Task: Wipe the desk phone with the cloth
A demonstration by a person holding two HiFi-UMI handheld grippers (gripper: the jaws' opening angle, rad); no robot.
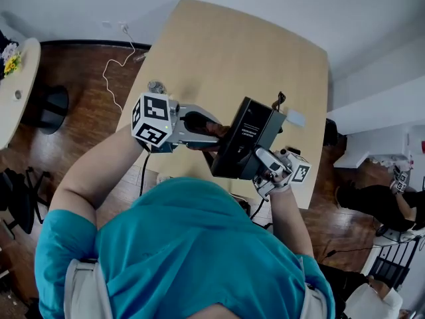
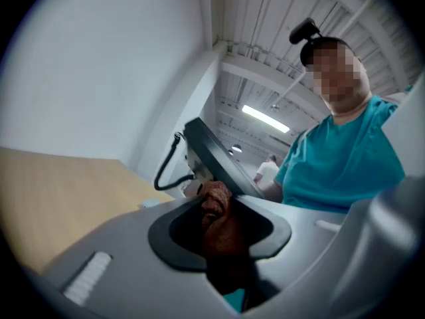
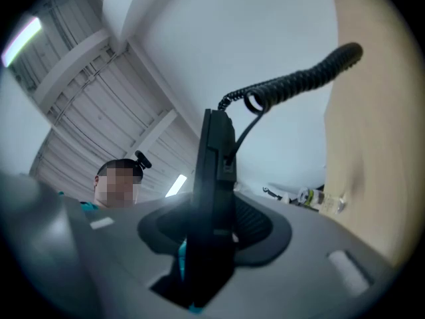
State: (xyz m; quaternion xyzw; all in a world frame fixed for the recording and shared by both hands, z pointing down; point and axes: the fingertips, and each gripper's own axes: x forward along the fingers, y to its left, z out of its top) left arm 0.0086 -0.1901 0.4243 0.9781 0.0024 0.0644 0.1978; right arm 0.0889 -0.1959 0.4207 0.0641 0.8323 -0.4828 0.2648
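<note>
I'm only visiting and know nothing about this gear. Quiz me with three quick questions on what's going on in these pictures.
1. True or false: the desk phone rests flat on the table.
2. What does the left gripper hold? A) a brown cloth B) a pen C) nothing
3. Fill in: the right gripper is shut on the ____.

Key: 1 false, it is held up off the table; 2 A; 3 desk phone.

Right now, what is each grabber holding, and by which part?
The right gripper clamps the desk phone by one thin edge; the left gripper pinches the brown cloth by a bunched fold.
</note>
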